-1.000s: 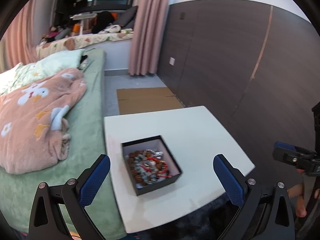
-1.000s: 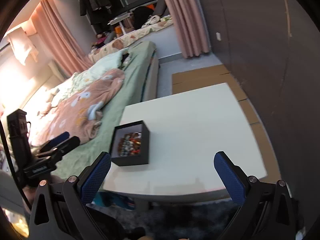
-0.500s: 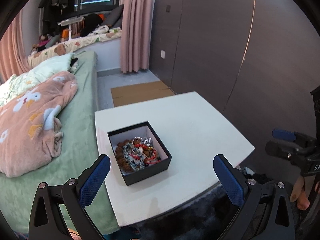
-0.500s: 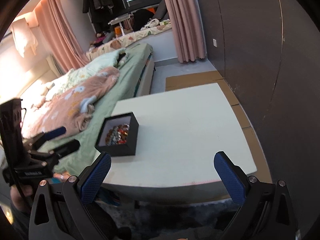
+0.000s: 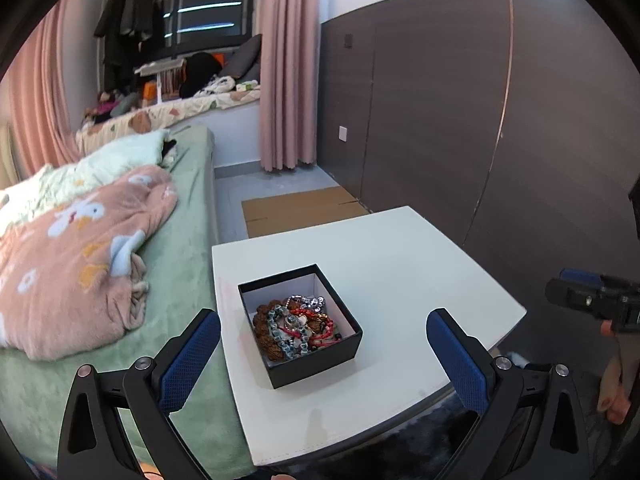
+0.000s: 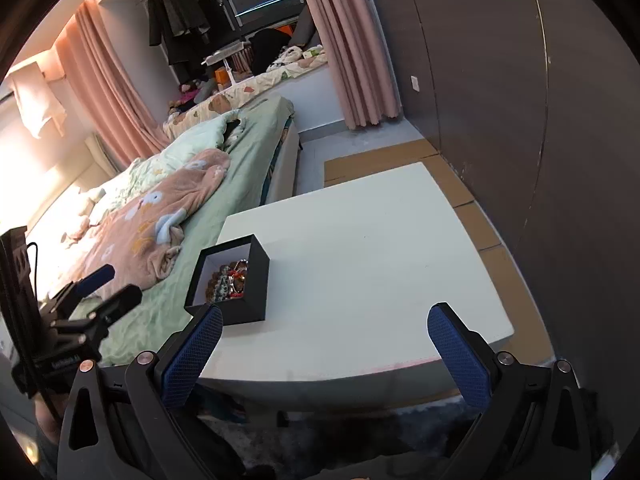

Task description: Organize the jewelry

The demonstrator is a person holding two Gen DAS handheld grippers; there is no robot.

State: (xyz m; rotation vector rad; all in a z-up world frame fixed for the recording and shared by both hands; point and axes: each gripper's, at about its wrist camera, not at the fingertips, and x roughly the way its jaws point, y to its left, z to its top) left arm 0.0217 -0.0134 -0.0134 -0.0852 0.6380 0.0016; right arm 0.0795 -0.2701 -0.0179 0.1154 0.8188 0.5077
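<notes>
A square white table (image 5: 400,264) stands between the green-sheeted bed (image 5: 180,248) on its left and the dark panelled wall (image 5: 460,120) on its right. An open black box (image 5: 320,354) holding tangled bead jewelry (image 5: 294,328) sits near the table's bed-side edge; flattened brown cardboard (image 5: 296,210) lies behind.
</notes>
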